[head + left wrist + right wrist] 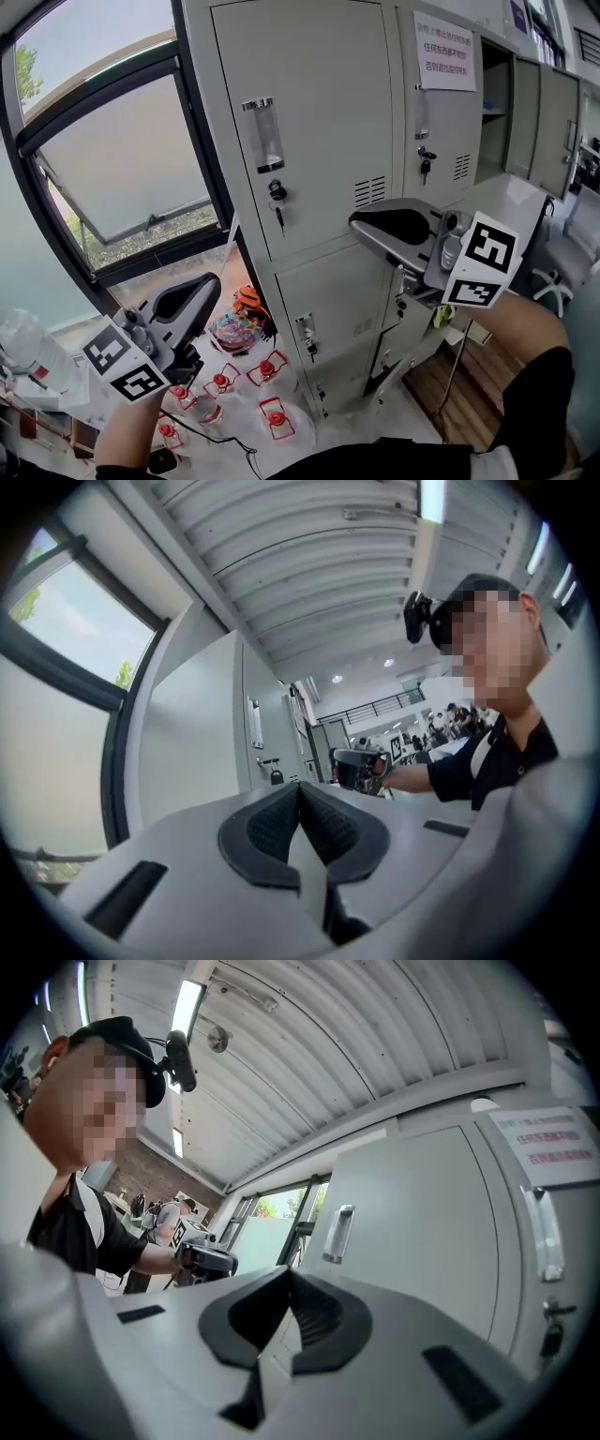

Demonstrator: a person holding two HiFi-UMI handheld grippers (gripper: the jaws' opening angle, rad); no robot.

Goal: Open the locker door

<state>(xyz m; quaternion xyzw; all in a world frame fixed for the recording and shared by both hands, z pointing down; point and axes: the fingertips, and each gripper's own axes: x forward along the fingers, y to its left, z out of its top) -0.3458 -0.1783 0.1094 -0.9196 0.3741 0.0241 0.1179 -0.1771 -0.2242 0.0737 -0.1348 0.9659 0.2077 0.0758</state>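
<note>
**Grippers shut and empty in front of the closed locker door**

Head view. Right gripper (370,225): I hold it with its jaws together and nothing between them. Its tip is in front of the lower right corner of the locker door (309,122), beside the vent slots. I cannot tell whether it touches the metal. Left gripper (206,289): I hold it lower and to the left, in front of the window frame (211,178) and apart from the cabinet's left edge. The locker door is closed. Its handle (265,136) is on the left half, with a key (277,204) in the lock below. The door face between handle and vents is bare. Red-capped bottles (220,382) stand on the floor at the cabinet's foot. Further right, an open door (525,117) juts out from the row.

Left gripper view. My left gripper (302,829) has its pads meeting at the front edge and holds nothing. The cabinet's side wall (192,733) rises just left of the jaw line, and beyond the jaws the room is open.

Right gripper view. My right gripper (289,1321) is closed and empty. The locker door (412,1213) fills the space ahead and to the right, with its handle (337,1232) above the jaws. A notice (553,1147) is posted on the neighbouring door.
</note>
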